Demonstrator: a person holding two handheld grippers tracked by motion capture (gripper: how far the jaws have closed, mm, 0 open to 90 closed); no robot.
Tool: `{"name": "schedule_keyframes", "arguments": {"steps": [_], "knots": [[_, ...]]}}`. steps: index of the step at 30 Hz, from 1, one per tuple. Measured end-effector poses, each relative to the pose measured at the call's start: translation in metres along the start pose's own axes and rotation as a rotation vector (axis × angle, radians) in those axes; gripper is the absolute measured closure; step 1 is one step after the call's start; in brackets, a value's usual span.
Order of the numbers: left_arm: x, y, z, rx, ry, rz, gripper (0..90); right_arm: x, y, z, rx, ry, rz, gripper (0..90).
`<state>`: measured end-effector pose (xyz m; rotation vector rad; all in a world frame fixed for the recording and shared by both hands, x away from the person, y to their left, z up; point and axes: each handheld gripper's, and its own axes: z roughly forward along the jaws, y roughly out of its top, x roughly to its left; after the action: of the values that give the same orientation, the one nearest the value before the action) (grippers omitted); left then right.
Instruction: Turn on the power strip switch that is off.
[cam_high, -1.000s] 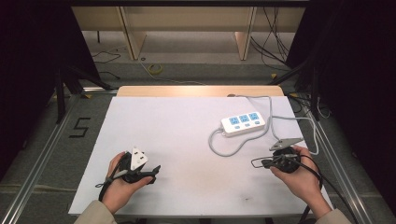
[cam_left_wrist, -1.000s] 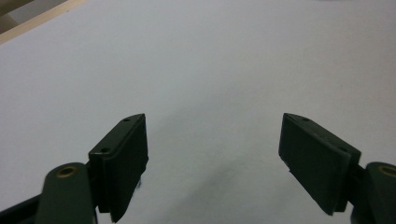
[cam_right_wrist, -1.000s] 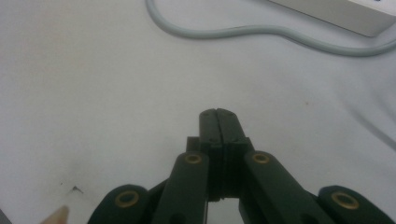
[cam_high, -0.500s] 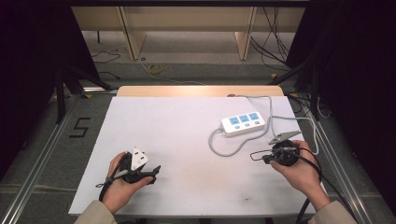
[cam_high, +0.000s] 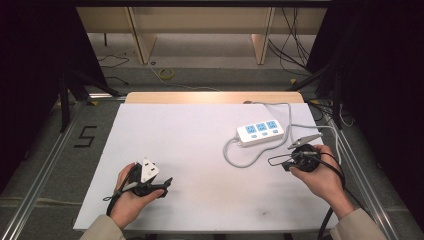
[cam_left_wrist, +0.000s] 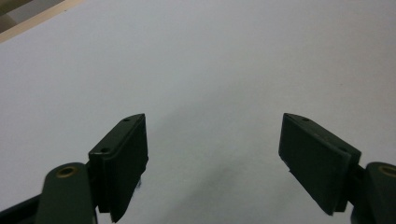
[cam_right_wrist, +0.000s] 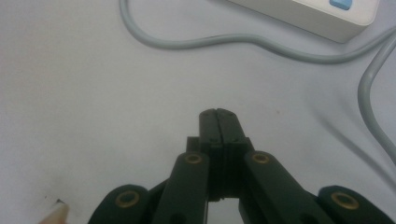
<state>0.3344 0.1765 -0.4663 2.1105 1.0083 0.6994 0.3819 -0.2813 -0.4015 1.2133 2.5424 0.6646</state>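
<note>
I have both tools low over the white bench (cam_high: 200, 130), and as I read it the work has barely begun. My right tool (cam_high: 272, 161) sits at the right of the high view, in the lower half of the frame, with its jaws pressed fully together and nothing between them; the right gripper view shows the two black tips (cam_right_wrist: 218, 122) meeting flat over bare bench. My left tool (cam_high: 167, 181) rests at the lower left of the high view, and in the left gripper view its jaws stand wide apart with only blank white surface between them.

The thing I am working toward is the white power strip (cam_high: 260, 133) with its three blue-faced sockets, lying right of centre in the high view, just up and left of my right tool but not touching it. Its grey cable (cam_high: 235, 160) loops out from the left end and curves back beneath the strip; in the right gripper view that loop crosses the top of the frame, well ahead of the closed tips. More grey cord runs off toward the upper right edge of the bench.

Nothing is gripped and the strip looks untouched. What remains, I judge, is everything: opening the right tool, closing the gap to the strip or its cable, and taking hold.
</note>
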Motion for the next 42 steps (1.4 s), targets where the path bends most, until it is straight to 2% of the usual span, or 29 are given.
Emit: {"name": "schedule_keyframes", "arguments": {"steps": [42], "knots": [[-0.002,0.001,0.002,0.001,-0.001,0.009,23.5,-0.025,0.028,0.004,0.061,-0.021,0.053,90.0]]}}
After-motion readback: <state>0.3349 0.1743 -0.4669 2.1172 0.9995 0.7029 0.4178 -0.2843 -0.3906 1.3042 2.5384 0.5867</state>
